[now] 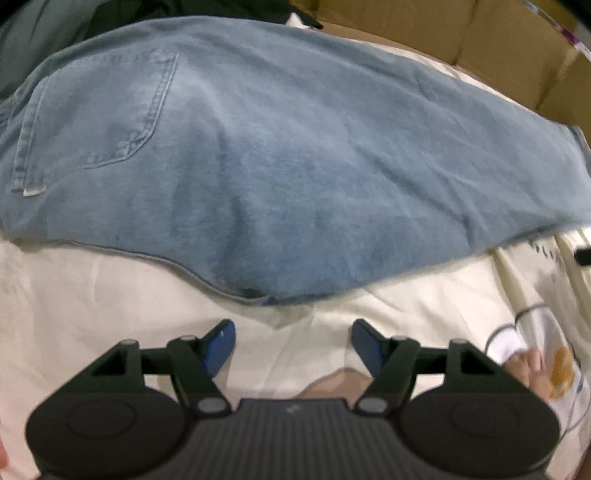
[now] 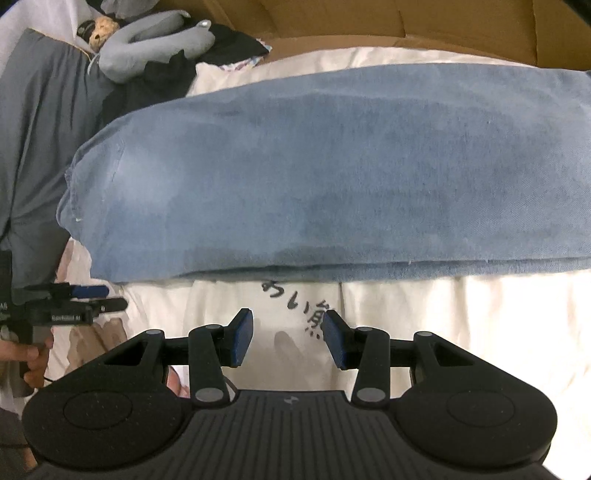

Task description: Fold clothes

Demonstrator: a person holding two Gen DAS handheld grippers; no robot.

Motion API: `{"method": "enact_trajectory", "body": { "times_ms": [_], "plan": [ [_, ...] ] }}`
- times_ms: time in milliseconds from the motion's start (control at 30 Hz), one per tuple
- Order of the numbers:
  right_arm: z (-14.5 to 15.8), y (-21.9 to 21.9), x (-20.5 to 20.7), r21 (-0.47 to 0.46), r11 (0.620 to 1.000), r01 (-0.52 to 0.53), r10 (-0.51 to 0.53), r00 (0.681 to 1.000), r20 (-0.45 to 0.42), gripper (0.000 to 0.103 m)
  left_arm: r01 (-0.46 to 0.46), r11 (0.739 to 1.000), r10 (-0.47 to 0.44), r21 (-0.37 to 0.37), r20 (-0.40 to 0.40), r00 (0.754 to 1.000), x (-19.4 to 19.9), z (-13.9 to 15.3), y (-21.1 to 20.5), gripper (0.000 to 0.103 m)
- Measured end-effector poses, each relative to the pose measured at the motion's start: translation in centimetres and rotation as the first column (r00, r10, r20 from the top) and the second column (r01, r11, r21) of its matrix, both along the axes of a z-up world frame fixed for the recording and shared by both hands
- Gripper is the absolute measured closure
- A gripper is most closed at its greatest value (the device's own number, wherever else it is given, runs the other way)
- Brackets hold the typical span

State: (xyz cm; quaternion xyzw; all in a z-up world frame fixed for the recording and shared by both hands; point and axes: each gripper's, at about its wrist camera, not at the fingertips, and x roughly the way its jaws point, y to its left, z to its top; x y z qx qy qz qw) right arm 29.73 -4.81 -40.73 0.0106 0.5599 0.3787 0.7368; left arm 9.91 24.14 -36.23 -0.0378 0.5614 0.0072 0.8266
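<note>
Looking down both wrist cams at the jeans [image 1: 280, 155]; they fill the upper and middle of each frame, lying flat on a cream bedsheet [image 1: 92, 295] w/ legs stacked one on the other, so I judge the lengthwise fold done; the crosswise folds look still to do. Back pocket [image 1: 99, 114] sits upper left of the left view; a doubled edge runs along the lower side of the denim in the right view.

Left gripper [image 1: 293, 345], bottom centre of its frame: jaws stand wide, nothing between them, apart from the denim, just below its near edge. Right gripper [image 2: 288, 339], bottom centre of its frame: jaws partly apart, empty, over the sheet's printed lettering [image 2: 295, 302], near the denim edge but not touching.

Hard to read: waistband cut off at left edge of the left view; hem runs out at the right edge of both; can't tell how neatly the lower leg lines up underneath. Left view is blurred. Grey cloth [image 2: 37, 129] and a plush toy [image 2: 147, 40], upper left of the right view; cardboard [image 2: 406, 18] along the top; whether more clothes wait there I can't say.
</note>
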Motion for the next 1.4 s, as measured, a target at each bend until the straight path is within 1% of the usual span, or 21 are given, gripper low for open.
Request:
{"method": "enact_trajectory", "body": {
  "times_ms": [100, 300, 400, 500, 600, 667, 700, 733, 800, 833, 867, 1000, 1067, 1100, 1133, 1167, 1233, 1300, 1333, 1367, 1400],
  "plan": [
    [-0.5, 0.0, -0.1, -0.019, 1.0, 0.0, 0.0, 1.0, -0.011, 0.054, -0.104, 0.993, 0.106, -0.053, 0.047, 0.993, 0.2, 0.8, 1.0, 0.031],
    [-1.0, 0.2, -0.2, -0.035, 0.999, -0.001, 0.0, 1.0, -0.022, 0.054, -0.2, 0.966, 0.224, -0.163, 0.142, 0.964, -0.4, 3.0, 2.5, 0.03],
    [-1.1, 0.1, -0.1, -0.039, 0.999, 0.0, -0.001, 1.0, -0.026, 0.054, -0.272, 0.941, 0.301, -0.2, 0.131, 0.945, -0.7, 2.7, 3.2, 0.025],
    [-1.2, 0.1, 0.0, -0.042, 0.999, 0.005, -0.006, 1.0, -0.025, 0.054, -0.307, 0.926, 0.331, -0.218, 0.086, 0.94, -0.9, 1.1, 3.3, 0.025],
    [-1.3, -0.2, 0.3, -0.043, 0.999, 0.017, -0.018, 1.0, -0.026, 0.054, -0.293, 0.93, 0.319, -0.222, 0.092, 0.943, -1.3, 0.2, 3.0, 0.026],
    [-1.3, -0.6, 0.5, -0.04, 0.999, 0.031, -0.032, 0.999, -0.027, 0.054, -0.269, 0.943, 0.295, -0.196, 0.118, 0.948, -1.7, 0.1, 2.6, 0.029],
    [-1.3, -0.8, 0.6, -0.037, 0.998, 0.041, -0.042, 0.999, -0.028, 0.054, -0.256, 0.949, 0.281, -0.182, 0.129, 0.951, -1.9, 0.2, 2.4, 0.037],
    [-1.2, -1.1, 0.8, -0.035, 0.998, 0.054, -0.055, 0.998, -0.029, 0.054, -0.246, 0.954, 0.27, -0.171, 0.133, 0.954, -2.0, 0.3, 2.4, 0.049],
    [-1.3, -1.9, 1.2, -0.034, 0.996, 0.084, -0.085, 0.996, -0.033, 0.054, -0.228, 0.96, 0.25, -0.163, 0.128, 0.96, -2.5, 0.6, 2.7, 0.063],
    [-1.3, -2.3, 1.4, -0.034, 0.994, 0.1, -0.101, 0.994, -0.035, 0.054, -0.222, 0.964, 0.241, -0.148, 0.125, 0.962, -2.8, 0.8, 2.8, 0.077],
    [-1.3, -2.7, 1.6, -0.034, 0.993, 0.116, -0.118, 0.992, -0.037, 0.054, -0.215, 0.966, 0.233, -0.141, 0.126, 0.964, -3.0, 1.0, 3.0, 0.08],
    [-1.7, -4.1, 2.5, -0.032, 0.984, 0.174, -0.176, 0.983, -0.05, 0.054, -0.182, 0.975, 0.2, -0.131, 0.142, 0.969, -3.1, 1.0, 3.6, 0.083],
    [-1.9, -4.5, 2.6, -0.03, 0.981, 0.189, -0.191, 0.98, -0.058, 0.054, -0.192, 0.972, 0.21, -0.133, 0.139, 0.968, -2.5, 0.7, 3.2, 0.082],
    [-2.0, -4.7, 2.6, -0.029, 0.98, 0.195, -0.196, 0.979, -0.062, 0.054, -0.203, 0.969, 0.221, -0.138, 0.132, 0.966, -2.4, 0.6, 3.2, 0.078],
    [-2.1, -4.7, 2.6, -0.032, 0.98, 0.194, -0.196, 0.979, -0.062, 0.054, -0.211, 0.969, 0.227, -0.132, 0.126, 0.966, -2.2, 0.4, 3.0, 0.067],
    [-2.2, -4.6, 2.6, -0.035, 0.98, 0.194, -0.196, 0.979, -0.062, 0.054, -0.212, 0.97, 0.228, -0.122, 0.13, 0.965, -2.1, 0.3, 3.0, 0.062],
    [-2.2, -4.5, 2.5, -0.028, 0.977, 0.211, -0.212, 0.975, -0.06, 0.054, -0.212, 0.971, 0.227, -0.109, 0.145, 0.963, -1.9, 0.2, 2.8, 0.053],
    [-2.2, -4.4, 2.4, -0.019, 0.972, 0.234, -0.234, 0.97, -0.065, 0.054, -0.208, 0.973, 0.222, -0.102, 0.154, 0.963, -1.7, 0.2, 2.7, 0.051],
    [-2.3, -4.4, 2.4, -0.014, 0.971, 0.24, -0.241, 0.968, -0.065, 0.054, -0.203, 0.975, 0.216, -0.091, 0.156, 0.964, -1.6, 0.3, 2.6, 0.051],
    [-2.3, -4.5, 2.4, -0.009, 0.969, 0.246, -0.246, 0.967, -0.066, 0.054, -0.203, 0.975, 0.215, -0.087, 0.156, 0.964, -1.5, 0.4, 2.6, 0.054],
    [-2.3, -4.5, 2.4, -0.005, 0.969, 0.249, -0.249, 0.967, -0.064, 0.054, -0.204, 0.975, 0.216, -0.086, 0.155, 0.964, -1.3, 0.5, 2.7, 0.07]
  ]
}}
